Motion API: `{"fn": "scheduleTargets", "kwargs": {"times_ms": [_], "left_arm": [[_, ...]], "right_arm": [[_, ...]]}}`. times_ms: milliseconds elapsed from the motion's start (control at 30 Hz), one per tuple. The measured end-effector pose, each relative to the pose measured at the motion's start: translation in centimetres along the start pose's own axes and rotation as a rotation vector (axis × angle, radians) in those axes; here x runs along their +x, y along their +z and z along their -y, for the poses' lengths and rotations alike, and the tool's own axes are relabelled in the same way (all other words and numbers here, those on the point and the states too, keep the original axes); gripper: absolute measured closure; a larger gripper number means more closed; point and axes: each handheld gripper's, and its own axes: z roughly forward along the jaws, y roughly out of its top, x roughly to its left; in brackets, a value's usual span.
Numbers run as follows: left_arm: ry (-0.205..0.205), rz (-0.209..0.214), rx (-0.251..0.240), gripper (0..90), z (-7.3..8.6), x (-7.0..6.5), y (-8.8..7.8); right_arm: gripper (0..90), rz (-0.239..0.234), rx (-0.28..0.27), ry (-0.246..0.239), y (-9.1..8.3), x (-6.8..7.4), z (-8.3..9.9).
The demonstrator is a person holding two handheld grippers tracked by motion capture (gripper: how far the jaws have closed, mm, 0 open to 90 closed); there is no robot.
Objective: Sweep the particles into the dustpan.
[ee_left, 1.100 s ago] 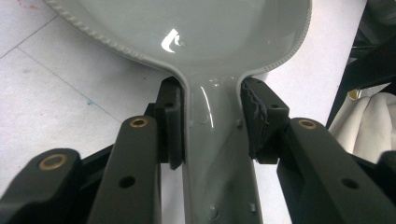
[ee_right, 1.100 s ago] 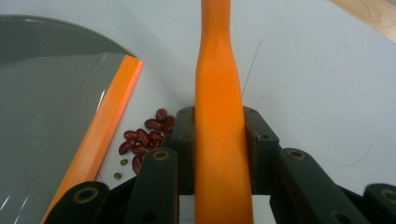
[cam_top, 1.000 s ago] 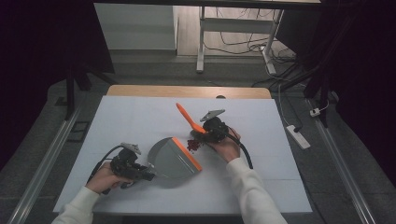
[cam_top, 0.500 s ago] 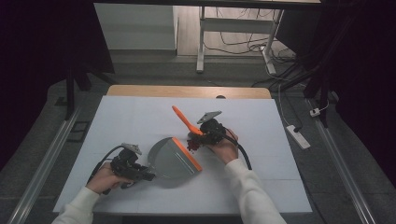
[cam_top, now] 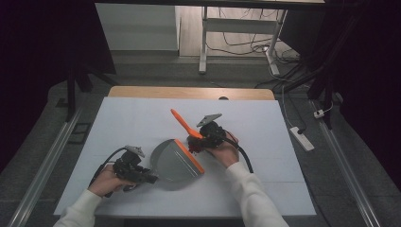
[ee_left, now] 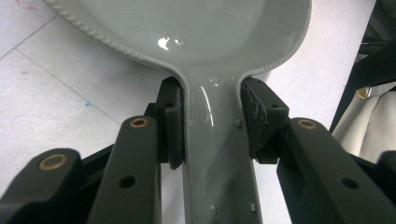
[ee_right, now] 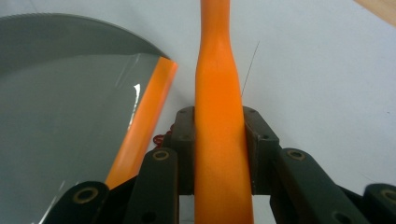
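- L tool (cam_top: 150,178): clamped on the grey handle of the dustpan (cam_top: 176,161); in the left gripper view both pads press the handle's sides just below where it widens into the pan (ee_left: 201,37).
- Dustpan lies on the desk (cam_top: 265,137) toward the near edge, about mid-width; orange lip faces the R side, handle points to the near-left corner.
- R tool (cam_top: 194,143): clamped on the orange brush handle (cam_top: 182,124); right gripper view shows the handle (ee_right: 219,116) squeezed between both pads, running straight up and away.
- Brush sits just beside the dustpan's orange lip (ee_right: 144,116), handle tilted up toward the far edge; a bit of red bristle shows at the lip, below the tool.
- Both hands low near the desk, L near the near-left corner, R around desk centre.
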Motion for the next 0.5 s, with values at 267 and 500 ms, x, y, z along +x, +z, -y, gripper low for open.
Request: {"fn": "scheduleTargets", "kwargs": {"times_ms": [267, 500], "left_arm": [[0.001, -0.005, 0.004, 61.8, 0.0, 0.0, 0.0], [0.001, -0.005, 0.004, 61.8, 0.0, -0.1, 0.0]], "right_arm": [[70.1, -0.03, -0.009, -0.007, 0.3, 0.8, -0.3], [70.2, -0.053, -0.014, -0.024, 0.6, 2.0, -0.7]]}}
